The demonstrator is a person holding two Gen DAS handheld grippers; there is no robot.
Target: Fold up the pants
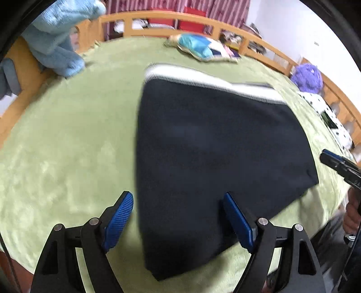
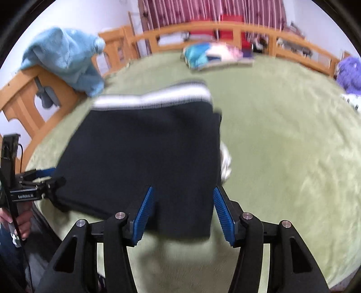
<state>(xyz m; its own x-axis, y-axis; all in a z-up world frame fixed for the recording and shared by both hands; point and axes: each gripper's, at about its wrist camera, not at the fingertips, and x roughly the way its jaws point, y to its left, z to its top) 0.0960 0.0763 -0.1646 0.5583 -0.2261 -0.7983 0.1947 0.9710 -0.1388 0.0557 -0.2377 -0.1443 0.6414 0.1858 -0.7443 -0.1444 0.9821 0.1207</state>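
Observation:
The dark navy pants (image 1: 214,153) lie folded flat on the green bed cover, with a white and grey striped waistband (image 1: 203,78) at the far end. My left gripper (image 1: 178,202) is open and empty above the near left part of the pants. My right gripper (image 2: 183,200) is open and empty above the near right edge of the pants (image 2: 146,157). The right gripper also shows at the right edge of the left wrist view (image 1: 338,166). The left gripper shows at the left edge of the right wrist view (image 2: 38,180).
The green bed cover (image 1: 67,146) has a wooden rail (image 1: 180,20) around it. A light blue plush blanket (image 1: 58,40) hangs over the left rail. A colourful cushion (image 1: 203,48) lies at the far side. A purple plush toy (image 1: 308,76) and a spotted cloth (image 1: 327,112) sit at the right.

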